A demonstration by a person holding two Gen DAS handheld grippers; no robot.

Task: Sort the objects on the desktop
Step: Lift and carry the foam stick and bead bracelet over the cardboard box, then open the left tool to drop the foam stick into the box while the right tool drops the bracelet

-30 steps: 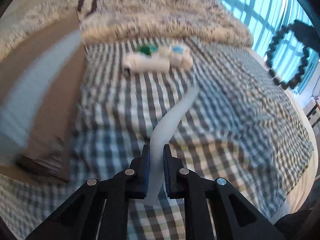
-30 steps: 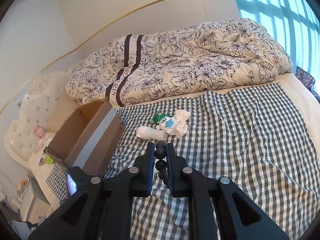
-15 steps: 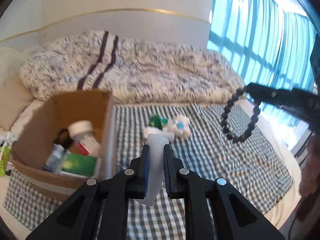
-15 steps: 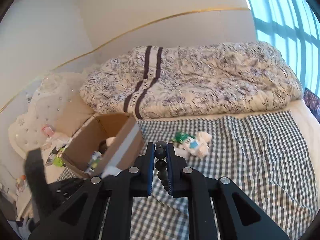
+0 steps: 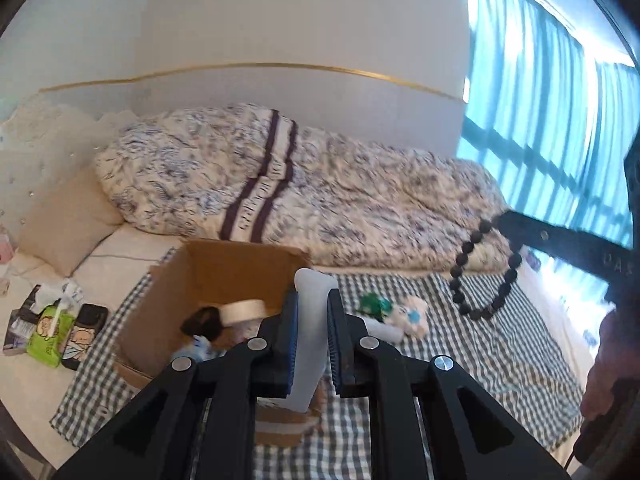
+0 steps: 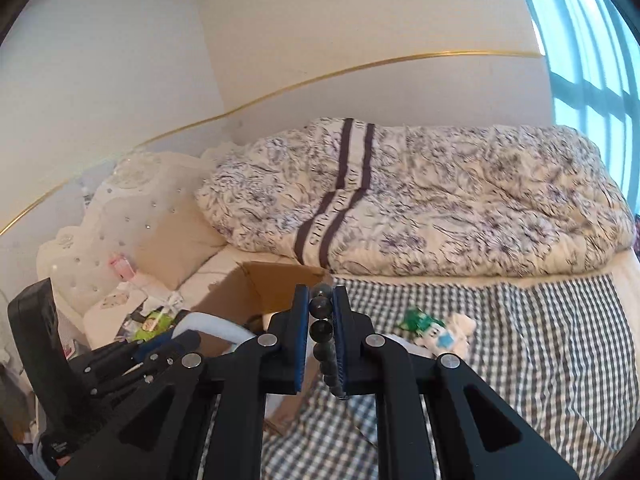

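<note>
In the left wrist view, the left tongs [image 5: 313, 332] are held up high over the bed, pointing at the cardboard box [image 5: 208, 280]. They are squeezed tight on a white bendy strip [image 5: 310, 340] that looks smooth and soft, with a round top end. The box is brown with its flaps open. Inside it lie a round white lid [image 5: 242, 311] and some other small things too blurry to name. To the right, the right tongs [image 5: 500, 222] reach in from the side, and a ring of round black beads [image 5: 486, 272] hangs down from them.

In the right wrist view, the right tongs [image 6: 321, 334] are level and shut on the black beads [image 6: 321, 330], which look shiny and smooth. Below lies a checked cloth [image 6: 540, 340] with a small white soft toy [image 6: 448, 334] and a green packet [image 6: 416, 318] on it. A puffy flower quilt [image 6: 440, 200] is behind. The left tongs [image 6: 188, 340] show at the lower left, beside the box.
</note>
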